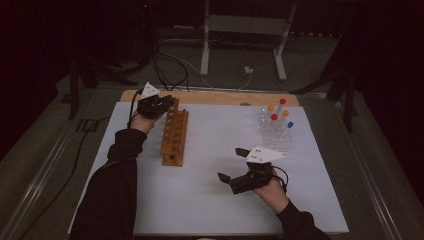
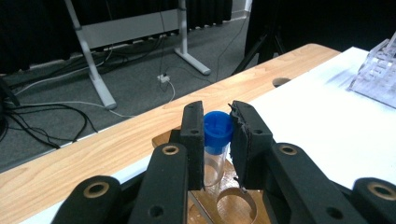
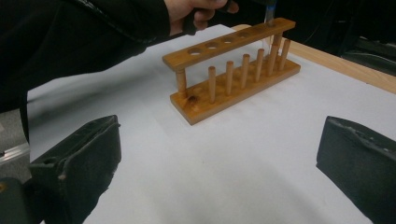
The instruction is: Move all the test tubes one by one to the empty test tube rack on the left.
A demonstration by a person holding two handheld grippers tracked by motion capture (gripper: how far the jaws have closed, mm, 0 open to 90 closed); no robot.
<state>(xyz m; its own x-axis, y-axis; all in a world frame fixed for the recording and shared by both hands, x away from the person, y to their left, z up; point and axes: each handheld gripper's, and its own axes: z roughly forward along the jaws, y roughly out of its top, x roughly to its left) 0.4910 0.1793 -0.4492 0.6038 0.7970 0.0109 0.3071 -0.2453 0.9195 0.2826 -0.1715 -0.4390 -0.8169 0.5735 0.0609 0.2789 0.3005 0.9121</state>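
Note:
My left gripper [image 1: 167, 102] hangs over the far end of the wooden tube rack [image 1: 175, 137], shut on a clear tube with a blue cap [image 2: 218, 130]. In the left gripper view its jaws [image 2: 218, 112] clamp the tube just below the cap, and the tube's lower part goes down through an end hole of the rack [image 2: 233, 203]. My right gripper [image 1: 231, 163] rests low over the white mat at the front right, open and empty. In the right gripper view its jaws [image 3: 219, 158] stand wide apart, facing the rack [image 3: 233, 79] and the tube [image 3: 270, 11] at its far end.
A clear plastic rack [image 1: 277, 132] with several tubes capped red, orange and blue stands at the back right of the white mat [image 1: 215, 200]. The same rack [image 2: 378, 74] appears at the right edge. A wooden table edge [image 1: 210, 96] runs behind, with cables on the floor beyond.

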